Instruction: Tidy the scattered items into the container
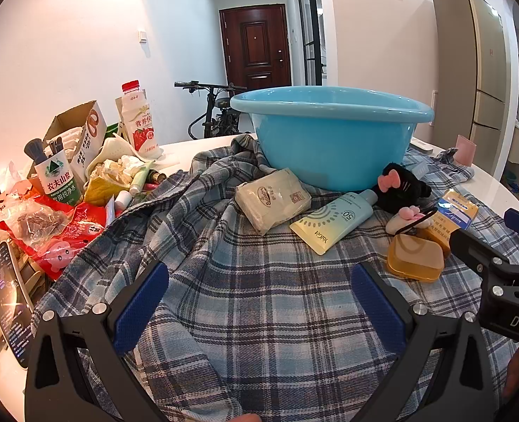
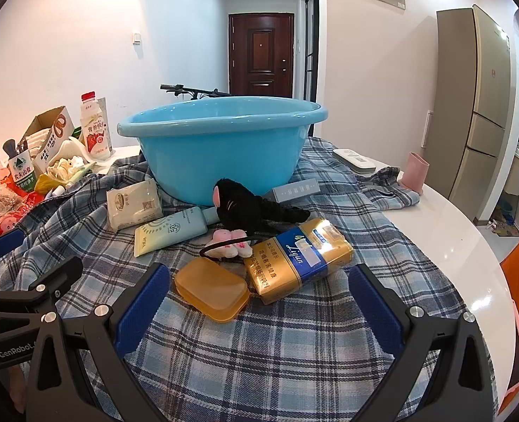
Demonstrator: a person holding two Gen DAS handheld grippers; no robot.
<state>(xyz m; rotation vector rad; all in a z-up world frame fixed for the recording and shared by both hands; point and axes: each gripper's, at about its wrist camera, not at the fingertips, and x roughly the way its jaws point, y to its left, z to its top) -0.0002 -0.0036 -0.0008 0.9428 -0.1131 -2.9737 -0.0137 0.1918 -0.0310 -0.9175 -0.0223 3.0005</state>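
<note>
A blue plastic basin (image 1: 331, 140) (image 2: 220, 151) stands on a plaid cloth (image 1: 259, 299) (image 2: 277, 351). In front of it lie a white tissue pack (image 1: 271, 200) (image 2: 133, 205), a yellow-blue sunscreen tube (image 1: 331, 223) (image 2: 169, 228), a black plush toy (image 1: 401, 188) (image 2: 255, 207), a pink hair tie charm (image 1: 408, 218) (image 2: 231, 244), an amber soap box (image 1: 414, 256) (image 2: 210, 288) and a gold carton (image 1: 452, 216) (image 2: 298, 256). My left gripper (image 1: 259, 302) is open over bare cloth. My right gripper (image 2: 259, 306) is open just short of the soap box and carton.
A heap of clutter sits at the left: a red-capped drink bottle (image 1: 138, 119), a cardboard box (image 1: 76, 137), red bags (image 1: 45, 225), a phone (image 1: 8, 299). A pink cup (image 2: 415, 172) and a white remote (image 2: 354, 160) lie at the right, near the table's white rim (image 2: 470, 246).
</note>
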